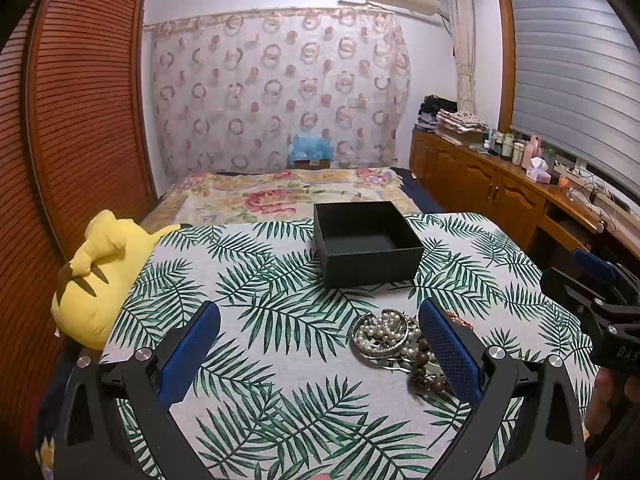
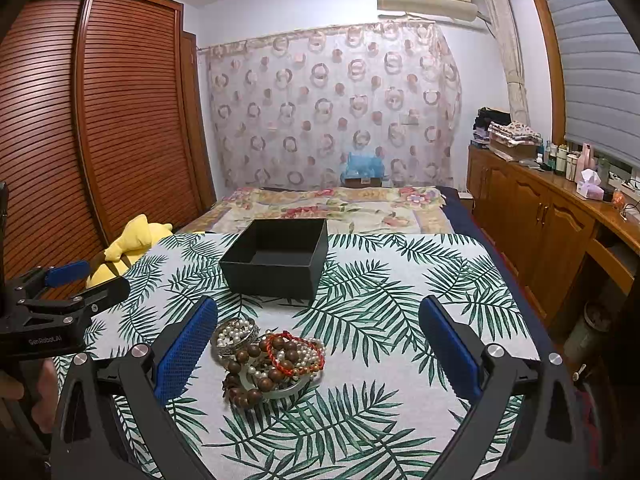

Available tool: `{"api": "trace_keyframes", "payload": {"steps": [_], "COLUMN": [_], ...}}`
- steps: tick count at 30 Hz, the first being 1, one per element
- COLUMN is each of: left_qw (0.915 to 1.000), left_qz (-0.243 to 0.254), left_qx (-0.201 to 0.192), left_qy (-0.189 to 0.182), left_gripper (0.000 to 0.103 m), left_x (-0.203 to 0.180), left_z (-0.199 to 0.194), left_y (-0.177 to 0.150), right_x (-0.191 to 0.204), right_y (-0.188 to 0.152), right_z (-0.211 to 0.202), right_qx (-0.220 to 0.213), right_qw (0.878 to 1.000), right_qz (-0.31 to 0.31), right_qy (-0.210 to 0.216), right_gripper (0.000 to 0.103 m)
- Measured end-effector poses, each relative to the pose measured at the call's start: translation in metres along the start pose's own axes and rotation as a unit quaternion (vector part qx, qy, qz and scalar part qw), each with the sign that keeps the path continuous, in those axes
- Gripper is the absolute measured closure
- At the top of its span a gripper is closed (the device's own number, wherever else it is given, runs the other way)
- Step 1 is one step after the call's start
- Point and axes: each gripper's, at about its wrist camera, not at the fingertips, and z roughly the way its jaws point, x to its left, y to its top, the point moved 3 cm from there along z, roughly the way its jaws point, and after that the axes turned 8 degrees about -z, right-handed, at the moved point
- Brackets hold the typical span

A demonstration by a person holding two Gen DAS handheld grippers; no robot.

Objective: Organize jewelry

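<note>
A heap of jewelry [image 2: 268,360], with pearl strands, brown wooden beads, a red cord bracelet and metal bangles, lies on the leaf-print cloth [image 2: 380,412]. It also shows in the left wrist view [image 1: 394,344], partly hidden behind my right finger. An open, empty black box [image 2: 276,260] stands behind it, also in the left wrist view [image 1: 366,244]. My left gripper [image 1: 320,320] is open and empty, with the heap just inside its right finger. My right gripper [image 2: 320,320] is open and empty, with the heap beside its left finger.
A yellow plush toy [image 1: 96,276] lies at the cloth's left edge. A floral bed [image 1: 288,196] stretches beyond the box. A slatted wooden wardrobe [image 2: 120,128] is on the left. A wooden cabinet [image 2: 540,216] with bottles is on the right.
</note>
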Motion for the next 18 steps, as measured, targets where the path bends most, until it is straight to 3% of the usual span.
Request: {"api": "trace_keyframes", "payload": {"steps": [18], "left_qw": [1.0], "left_qz": [-0.001], "left_qx": [0.003], "left_qy": [-0.001], "left_gripper": [0.007], "left_x": [-0.008], "left_z": [0.004], "left_y": [-0.005], "right_x": [0.001], "right_y": [0.001], "right_z": [-0.002], "right_qx": [0.0], "right_qw": [1.0], "right_qz": [0.0], "right_qy": [0.001], "right_gripper": [0.002]}}
